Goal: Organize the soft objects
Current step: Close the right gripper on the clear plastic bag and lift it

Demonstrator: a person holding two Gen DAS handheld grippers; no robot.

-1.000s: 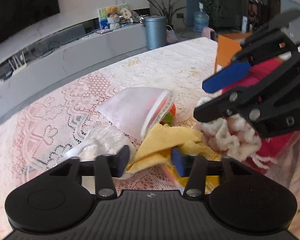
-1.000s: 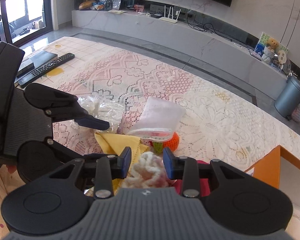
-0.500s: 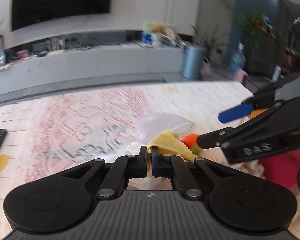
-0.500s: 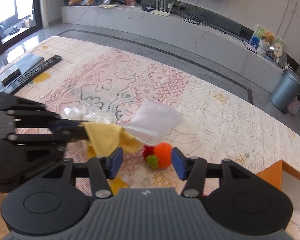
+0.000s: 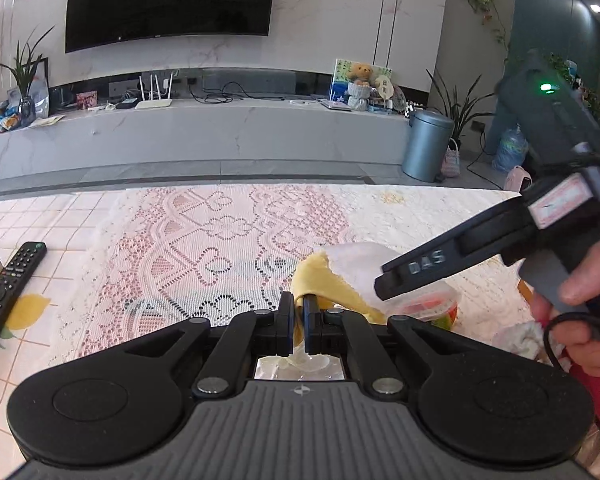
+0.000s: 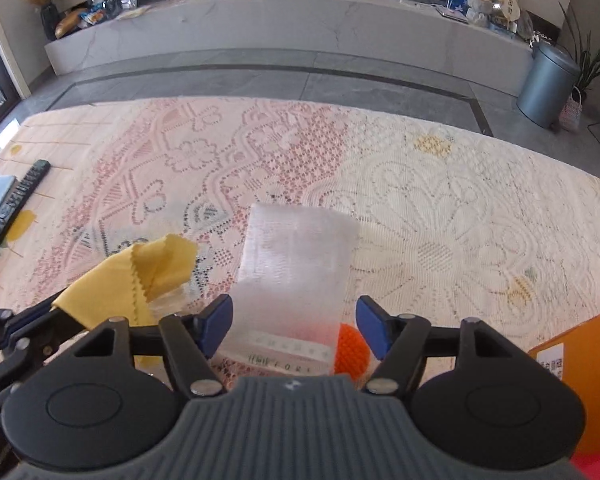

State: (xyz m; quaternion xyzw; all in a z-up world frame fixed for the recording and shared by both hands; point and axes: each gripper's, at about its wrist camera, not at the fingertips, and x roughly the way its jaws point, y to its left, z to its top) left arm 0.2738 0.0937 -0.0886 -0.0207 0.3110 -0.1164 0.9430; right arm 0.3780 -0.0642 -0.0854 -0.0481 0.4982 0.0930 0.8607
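Note:
My left gripper (image 5: 299,320) is shut on a corner of the yellow cloth (image 5: 324,280), which hangs lifted off the lace tablecloth. In the right wrist view the same cloth (image 6: 156,276) sticks up at the left from the left gripper (image 6: 54,314). My right gripper (image 6: 294,324) points down over a clear zip bag (image 6: 296,264). Its jaws are opening, and the bag lies between the blue pads without either pad pressing on it. An orange knitted ball (image 6: 350,350) peeks out beside the bag's near end. A hand (image 5: 580,288) holds the right gripper (image 5: 420,272).
A black remote (image 5: 8,288) lies at the table's left edge. An orange box (image 6: 580,380) stands at the near right. A white fluffy item (image 5: 516,338) and something red (image 5: 596,392) lie by the right hand. A grey bin (image 5: 426,146) stands on the floor beyond.
The left gripper closed on the yellow cloth and lifted it. The right gripper let go of the white fluffy item, opened wider and moved over the clear bag.

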